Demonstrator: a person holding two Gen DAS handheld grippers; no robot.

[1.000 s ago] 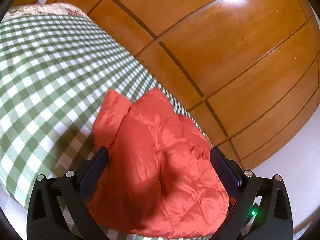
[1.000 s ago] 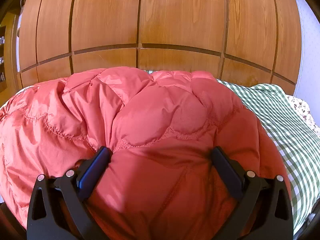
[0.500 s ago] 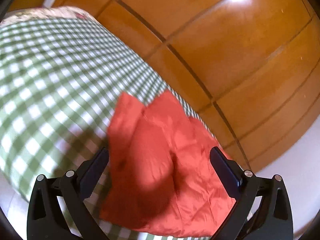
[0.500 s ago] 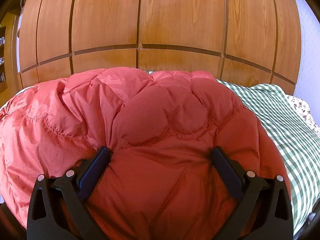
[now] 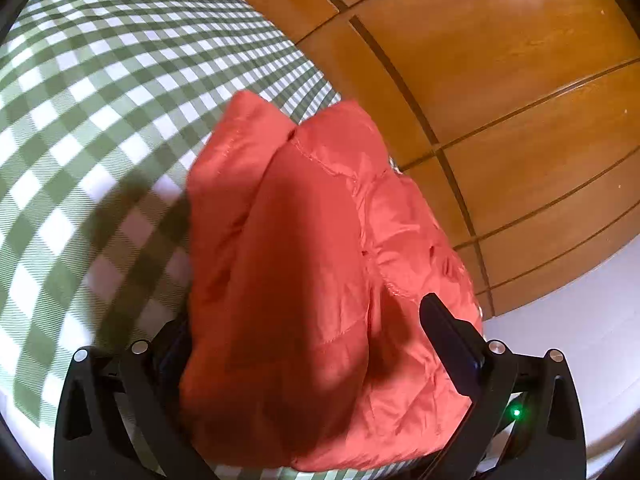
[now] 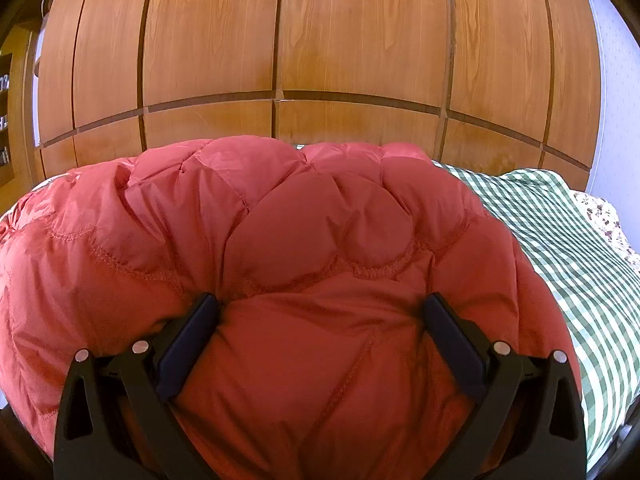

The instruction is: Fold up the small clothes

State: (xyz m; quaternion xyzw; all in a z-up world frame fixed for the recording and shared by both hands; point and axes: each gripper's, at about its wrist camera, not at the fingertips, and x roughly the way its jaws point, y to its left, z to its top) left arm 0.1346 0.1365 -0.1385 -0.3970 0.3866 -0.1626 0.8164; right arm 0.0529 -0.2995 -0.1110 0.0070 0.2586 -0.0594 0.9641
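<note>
A small red quilted jacket (image 5: 320, 264) lies on the green checked bed cover (image 5: 100, 92) near the bed's edge. My left gripper (image 5: 316, 320) is open, its fingers wide apart on either side of the jacket's near end; the fabric covers the left finger. In the right wrist view the jacket (image 6: 304, 240) fills the lower frame. My right gripper (image 6: 320, 312) is open, with both fingers pressed into the padded fabric and a bulge of jacket between them.
A wooden panelled wardrobe (image 6: 320, 60) stands close behind the bed. The checked cover (image 6: 560, 232) stretches to the right, with a floral pillow (image 6: 604, 216) at the far end. White floor (image 5: 580, 340) shows beyond the bed edge.
The left gripper has moved in closer over the jacket, which now sits between its fingers and hides the left one. The right gripper and its view are unchanged.
</note>
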